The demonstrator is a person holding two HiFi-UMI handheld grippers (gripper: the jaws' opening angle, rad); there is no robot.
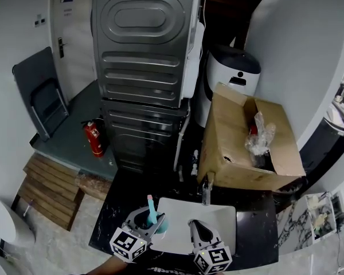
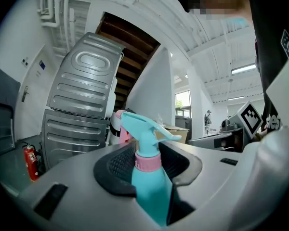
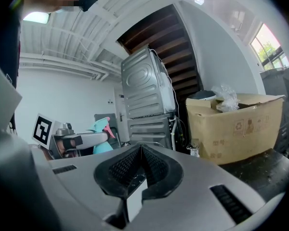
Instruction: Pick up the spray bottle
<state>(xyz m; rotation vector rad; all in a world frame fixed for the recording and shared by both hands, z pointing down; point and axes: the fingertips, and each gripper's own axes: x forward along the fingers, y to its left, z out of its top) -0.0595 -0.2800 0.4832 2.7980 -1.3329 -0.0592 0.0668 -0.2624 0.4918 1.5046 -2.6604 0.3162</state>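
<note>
**Item:** spray bottle (image 2: 148, 177).
**Location:** upright between the jaws of the left claw (image 1: 151, 222), which is clamped on the bottle's body just below the collar.
**Status:** the grasp is made. The bottle appears clear of the dark surface (image 1: 258, 222), so the pick-up looks all but complete, and only holding it steady is left.
**Description:** teal body, pink collar, teal trigger head, pink nozzle tip.
**Right claw** (image 3: 140, 165): jaws together, empty, near the left claw and over a white basin (image 1: 221, 216).

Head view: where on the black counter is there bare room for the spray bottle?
Bare counter left of the white sink, up to the grey appliances; another strip right of the sink, below the cardboard box. Crowded behind the faucet.
</note>
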